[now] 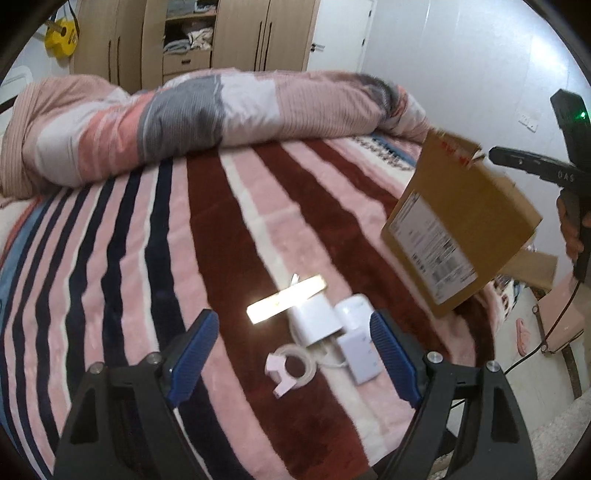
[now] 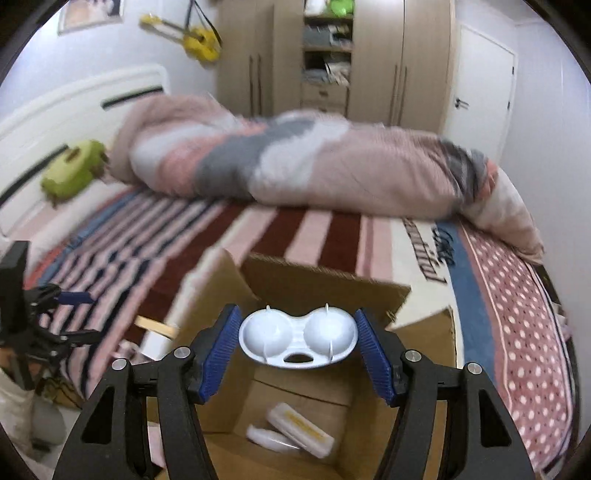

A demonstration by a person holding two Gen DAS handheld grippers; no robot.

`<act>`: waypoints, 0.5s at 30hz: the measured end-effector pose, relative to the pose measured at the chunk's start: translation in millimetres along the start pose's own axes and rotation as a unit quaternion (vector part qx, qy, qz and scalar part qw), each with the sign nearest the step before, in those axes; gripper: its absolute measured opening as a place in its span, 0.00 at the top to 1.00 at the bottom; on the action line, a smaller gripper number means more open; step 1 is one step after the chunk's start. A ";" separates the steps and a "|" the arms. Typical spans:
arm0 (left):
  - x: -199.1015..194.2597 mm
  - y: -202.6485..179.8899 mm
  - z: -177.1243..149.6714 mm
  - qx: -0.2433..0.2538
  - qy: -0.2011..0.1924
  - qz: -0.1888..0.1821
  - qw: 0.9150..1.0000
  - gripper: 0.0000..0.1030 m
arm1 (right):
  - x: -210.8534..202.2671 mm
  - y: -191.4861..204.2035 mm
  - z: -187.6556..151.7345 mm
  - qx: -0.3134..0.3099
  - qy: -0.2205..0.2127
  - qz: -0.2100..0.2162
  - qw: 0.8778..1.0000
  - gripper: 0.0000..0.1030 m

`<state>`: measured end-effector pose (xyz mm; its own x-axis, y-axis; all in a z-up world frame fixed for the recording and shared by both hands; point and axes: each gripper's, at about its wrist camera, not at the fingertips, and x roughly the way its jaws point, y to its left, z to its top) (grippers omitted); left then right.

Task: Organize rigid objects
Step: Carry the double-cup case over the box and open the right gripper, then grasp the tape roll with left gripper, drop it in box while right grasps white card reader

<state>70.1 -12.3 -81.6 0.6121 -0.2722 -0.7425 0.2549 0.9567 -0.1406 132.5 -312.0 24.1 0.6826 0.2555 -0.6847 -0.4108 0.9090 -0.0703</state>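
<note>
My right gripper [image 2: 298, 338] is shut on a white two-cup egg tray [image 2: 298, 341] and holds it over the open cardboard box [image 2: 317, 284]. White flat cases [image 2: 299, 430] lie on the box floor. In the left wrist view the box [image 1: 458, 225] stands at the bed's right edge, with the right gripper's black body [image 1: 569, 166] behind it. My left gripper [image 1: 291, 354] is open and empty above a shiny flat bar [image 1: 286, 299], a white charger block [image 1: 319, 321], a white adapter [image 1: 360, 356] and a tape roll with dispenser [image 1: 291, 371] on the striped blanket [image 1: 184, 258].
A rolled pink and grey duvet [image 1: 184, 118] lies across the far side of the bed. A green plush toy [image 2: 72, 171] sits by the white headboard. A wooden wardrobe [image 1: 195, 33] stands behind. A cable and pink items [image 1: 554, 325] are on the floor at right.
</note>
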 end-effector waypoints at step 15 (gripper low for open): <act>66.8 -4.6 -54.7 0.010 0.042 0.030 0.999 0.60 | -30.0 56.2 -15.4 -0.034 -0.071 0.098 0.992 0.26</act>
<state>68.8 -29.1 -166.3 0.5615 -0.2033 -0.8021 0.2347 0.9687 -0.0812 79.7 -273.7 29.4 0.6611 0.4740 -0.5817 -0.5810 0.8139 0.0029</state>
